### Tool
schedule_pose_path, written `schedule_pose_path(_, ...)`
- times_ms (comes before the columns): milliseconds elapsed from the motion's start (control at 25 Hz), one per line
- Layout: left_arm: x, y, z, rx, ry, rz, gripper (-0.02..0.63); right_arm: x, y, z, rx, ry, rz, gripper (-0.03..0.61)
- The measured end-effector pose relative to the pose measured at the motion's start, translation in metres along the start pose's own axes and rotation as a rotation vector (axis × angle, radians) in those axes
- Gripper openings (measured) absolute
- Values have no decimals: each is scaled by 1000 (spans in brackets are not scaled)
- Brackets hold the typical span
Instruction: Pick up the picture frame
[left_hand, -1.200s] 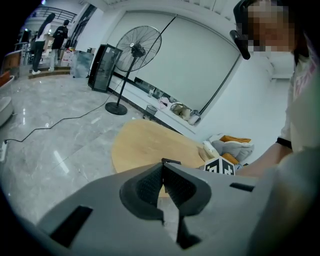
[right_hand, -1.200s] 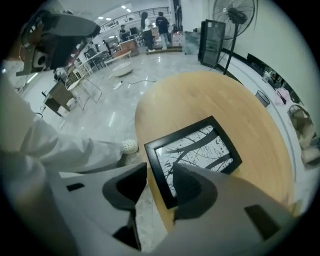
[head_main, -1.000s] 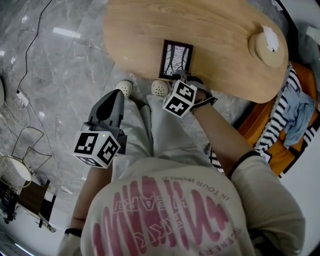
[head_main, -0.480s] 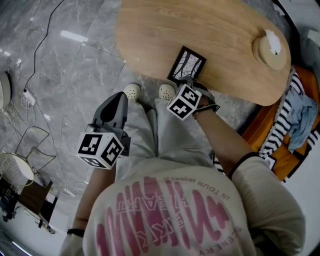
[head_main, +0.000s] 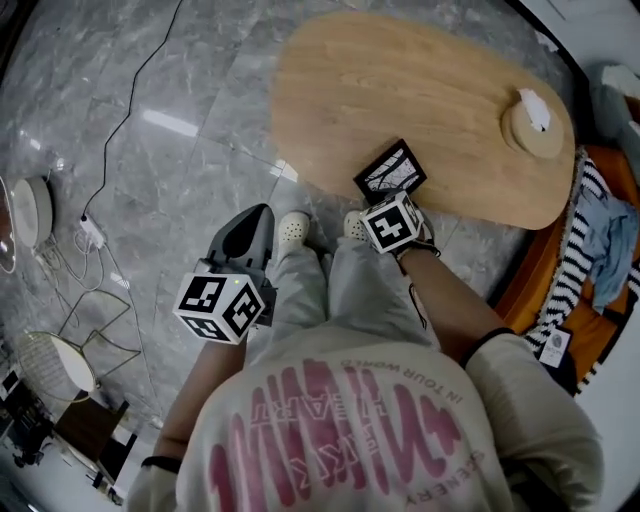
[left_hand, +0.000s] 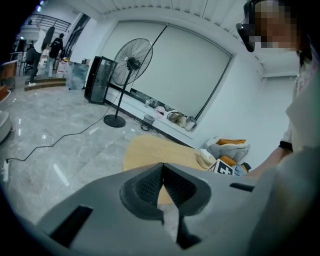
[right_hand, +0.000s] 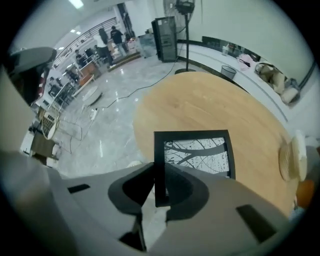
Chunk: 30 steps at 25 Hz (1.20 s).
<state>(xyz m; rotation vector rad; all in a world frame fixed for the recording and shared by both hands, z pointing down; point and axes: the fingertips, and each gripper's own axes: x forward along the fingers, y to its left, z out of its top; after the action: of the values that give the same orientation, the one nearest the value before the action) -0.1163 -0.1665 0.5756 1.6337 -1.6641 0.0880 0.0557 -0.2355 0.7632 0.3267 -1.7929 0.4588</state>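
Observation:
The picture frame (head_main: 391, 170) is black with a black-and-white branch print (right_hand: 197, 152). It hangs tilted over the near edge of the oval wooden table (head_main: 420, 90). My right gripper (head_main: 385, 197) has just been closing and is now shut on the frame's left edge, which sits between its pads (right_hand: 161, 185). My left gripper (head_main: 250, 228) hangs over the floor left of the person's legs, away from the table. Its jaws (left_hand: 162, 182) meet at the tips with nothing between them.
A round wooden dish (head_main: 535, 118) with a white object stands at the table's far right end. An orange seat with striped cloth (head_main: 590, 250) lies to the right. A cable (head_main: 110, 170) and a wire stand (head_main: 60, 365) are on the marble floor. A standing fan (left_hand: 131, 65) is beyond the table.
The right gripper has closed on the frame and raised it; the frame has swung from square-on to diagonal. The left gripper has risen a little.

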Motion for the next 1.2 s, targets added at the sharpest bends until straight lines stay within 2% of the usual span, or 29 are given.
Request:
schedule_pose_path(200, -9, 5, 47, 51, -22, -37, 3, -39, -4, 29, 206, -103, -33, 69)
schedule_pose_path(320, -10, 9, 75, 81, -38, -43, 3, -68, -17, 53, 346, -206, -59, 69)
schedule_pose_path(440, -9, 12, 101, 63, -56, -60, 3, -96, -29, 71, 442, -293, -76, 69)
schedule_pose_path(520, -11, 9, 114, 64, -64, -82, 3, -113, -30, 76, 470, -331, -81, 69)
schedule_pose_path(680, -16, -7, 145, 135, -98, -145, 3, -152, -32, 85, 526, -430, -98, 69)
schedule_pose_path(880, -25, -31, 186, 186, -174, -222, 3, -206, -35, 102, 598, -592, -129, 69)
schedule_pose_path(1200, -38, -65, 231, 218, -262, -312, 3, -298, -42, 127, 620, -831, -191, 69)
